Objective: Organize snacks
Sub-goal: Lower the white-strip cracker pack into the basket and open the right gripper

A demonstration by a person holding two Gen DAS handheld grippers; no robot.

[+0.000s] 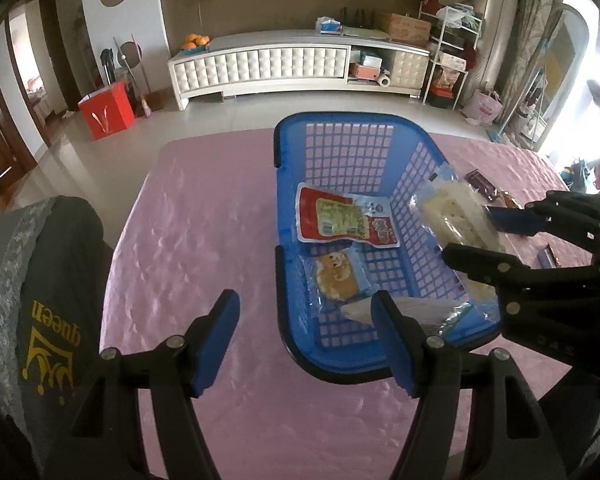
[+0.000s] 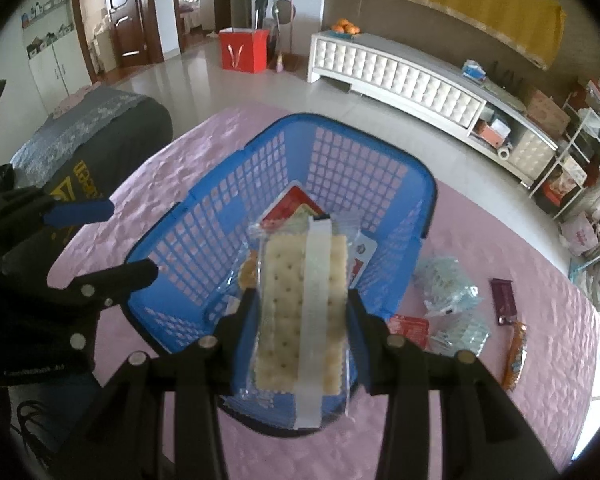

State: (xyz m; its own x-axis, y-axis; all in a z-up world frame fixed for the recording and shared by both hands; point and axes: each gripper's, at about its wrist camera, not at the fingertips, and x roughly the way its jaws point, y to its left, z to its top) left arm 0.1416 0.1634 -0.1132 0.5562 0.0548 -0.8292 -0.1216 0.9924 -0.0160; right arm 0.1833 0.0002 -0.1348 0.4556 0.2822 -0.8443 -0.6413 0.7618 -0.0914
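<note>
A blue plastic basket (image 1: 422, 184) (image 2: 204, 248) stands on the pink tablecloth. Inside lie a red-and-white snack pouch (image 1: 340, 220) and a clear pack with a bear-face biscuit (image 1: 338, 276). My right gripper (image 2: 302, 312) (image 1: 466, 236) is shut on a clear pack of pale crackers (image 2: 288, 292) (image 1: 456, 220), held above the basket's near right side. My left gripper (image 1: 306, 342) hangs open and empty over the basket's near left corner; in the right wrist view its fingers (image 2: 80, 212) show at the left.
Loose snacks lie on the cloth right of the basket: clear packets (image 2: 446, 284), a red pouch (image 2: 410, 328), a dark purple bar (image 2: 504, 296), an orange bar (image 2: 516, 354). A grey chair back with "queen" (image 1: 48, 300) stands at the table's left edge.
</note>
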